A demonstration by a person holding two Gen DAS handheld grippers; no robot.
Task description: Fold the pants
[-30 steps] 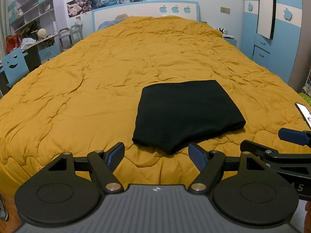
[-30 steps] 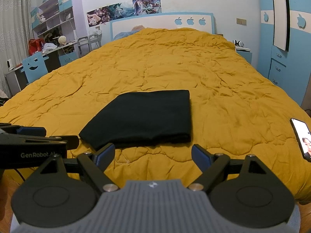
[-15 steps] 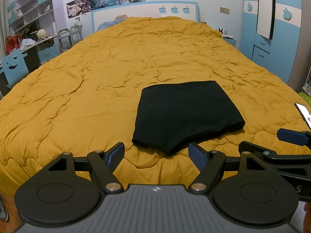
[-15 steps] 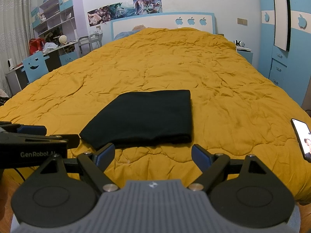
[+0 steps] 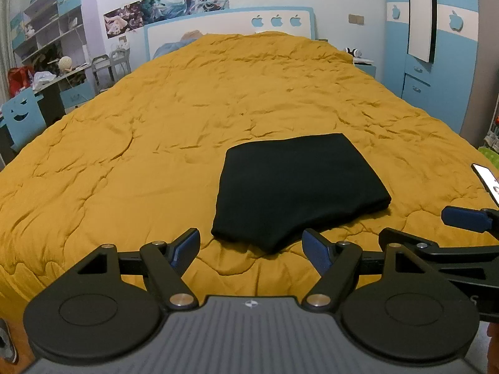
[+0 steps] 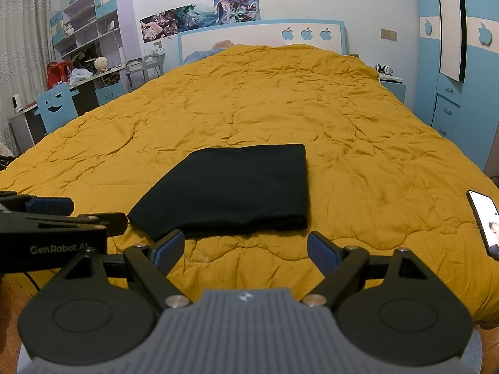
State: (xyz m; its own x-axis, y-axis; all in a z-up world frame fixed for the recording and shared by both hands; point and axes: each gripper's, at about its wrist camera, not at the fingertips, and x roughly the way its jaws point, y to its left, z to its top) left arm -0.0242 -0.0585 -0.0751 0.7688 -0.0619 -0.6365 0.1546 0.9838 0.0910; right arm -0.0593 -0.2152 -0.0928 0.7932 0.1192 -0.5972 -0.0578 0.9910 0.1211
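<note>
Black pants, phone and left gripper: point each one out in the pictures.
black pants point(image 5: 299, 187), left wrist view, middle of the folded top layer.
phone point(image 6: 485, 222), right wrist view, its lit screen, on the yellow quilt point(image 6: 280, 99).
left gripper point(image 5: 251, 249), left wrist view, midway between its open fingertips.

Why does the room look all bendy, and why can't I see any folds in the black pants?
Left wrist view: the fisheye lens bows the wardrobe and blacks out the corners. Right wrist view: dim, even light leaves the folded pants a flat black patch; the lit phone glares.
</note>
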